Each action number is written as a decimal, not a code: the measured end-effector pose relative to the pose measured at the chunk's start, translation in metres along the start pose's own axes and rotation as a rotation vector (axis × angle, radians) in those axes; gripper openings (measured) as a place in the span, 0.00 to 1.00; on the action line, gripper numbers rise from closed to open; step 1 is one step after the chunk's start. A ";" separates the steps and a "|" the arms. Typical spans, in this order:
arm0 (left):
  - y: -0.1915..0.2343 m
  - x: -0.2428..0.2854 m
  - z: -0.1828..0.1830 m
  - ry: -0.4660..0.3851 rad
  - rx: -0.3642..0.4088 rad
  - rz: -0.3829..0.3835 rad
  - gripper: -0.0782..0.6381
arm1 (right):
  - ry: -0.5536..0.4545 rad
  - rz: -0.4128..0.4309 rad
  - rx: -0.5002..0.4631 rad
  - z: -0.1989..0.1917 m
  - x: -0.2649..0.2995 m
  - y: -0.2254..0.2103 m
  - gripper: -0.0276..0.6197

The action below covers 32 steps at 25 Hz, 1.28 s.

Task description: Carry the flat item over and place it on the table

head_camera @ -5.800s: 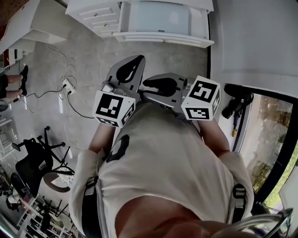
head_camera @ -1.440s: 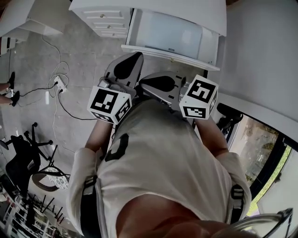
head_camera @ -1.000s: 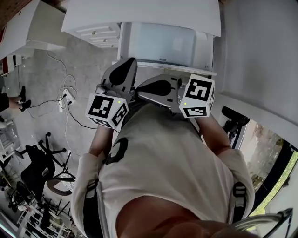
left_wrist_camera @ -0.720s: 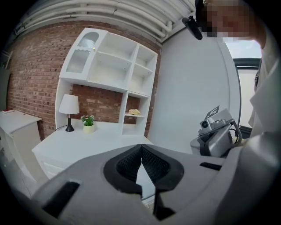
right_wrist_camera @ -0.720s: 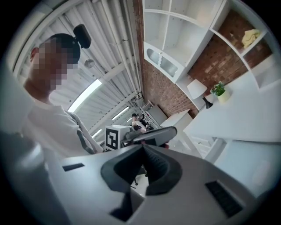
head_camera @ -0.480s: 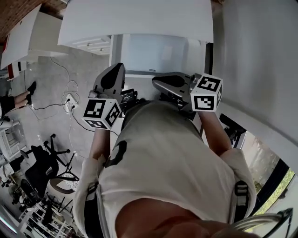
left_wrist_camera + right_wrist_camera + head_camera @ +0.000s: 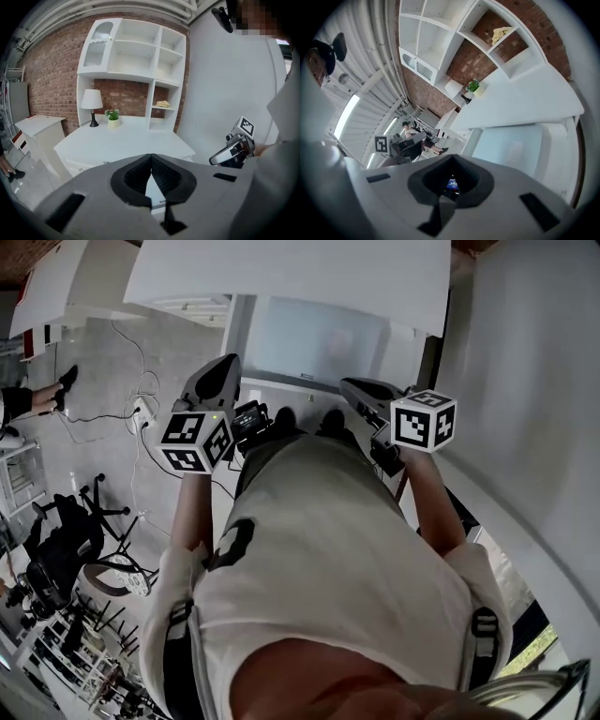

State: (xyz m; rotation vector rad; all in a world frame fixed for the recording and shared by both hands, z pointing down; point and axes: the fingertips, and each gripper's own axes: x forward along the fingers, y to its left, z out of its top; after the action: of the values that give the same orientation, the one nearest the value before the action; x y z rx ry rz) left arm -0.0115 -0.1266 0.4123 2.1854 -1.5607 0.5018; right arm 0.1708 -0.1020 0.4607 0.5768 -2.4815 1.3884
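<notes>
Left tongs point(image 7: 151, 164) and right tongs point(image 7: 452, 163) are both pressed together with nothing visibly pinched, and I can't spot the flat item in any view. The white desk point(image 7: 281, 277) fills the top-centre of the head view. Risk: getting there empty-handed, or clipping its edge.

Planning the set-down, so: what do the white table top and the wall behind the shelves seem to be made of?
Table top: probably painted or laminated board. It is an even white, smooth, with a faint sheen and no visible grain. Which of the two it is, the look leaves open.
Wall: bare red-brown brick, rough and matt, with paler mortar lines showing.
</notes>
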 end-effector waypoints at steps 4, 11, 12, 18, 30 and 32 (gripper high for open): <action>0.026 0.017 -0.028 0.087 -0.015 0.016 0.14 | 0.032 -0.039 0.044 -0.003 0.012 -0.012 0.06; 0.077 0.070 -0.069 0.229 -0.099 -0.058 0.14 | 0.045 -0.183 0.102 0.004 0.031 -0.034 0.06; 0.083 0.078 -0.075 0.250 -0.124 -0.076 0.14 | 0.048 -0.201 0.117 0.003 0.035 -0.037 0.06; 0.108 0.125 -0.123 0.382 -0.198 -0.186 0.14 | 0.093 -0.323 0.187 -0.011 0.073 -0.074 0.06; 0.095 0.184 -0.180 0.567 -0.286 -0.340 0.39 | 0.127 -0.644 0.376 -0.048 0.046 -0.198 0.06; 0.096 0.191 -0.187 0.591 -0.311 -0.342 0.45 | 0.134 -0.659 0.405 -0.052 0.042 -0.217 0.06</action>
State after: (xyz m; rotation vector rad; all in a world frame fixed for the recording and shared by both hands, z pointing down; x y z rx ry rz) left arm -0.0532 -0.2110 0.6805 1.7880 -0.8660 0.6638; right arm 0.2319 -0.1686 0.6692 1.2001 -1.6617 1.5578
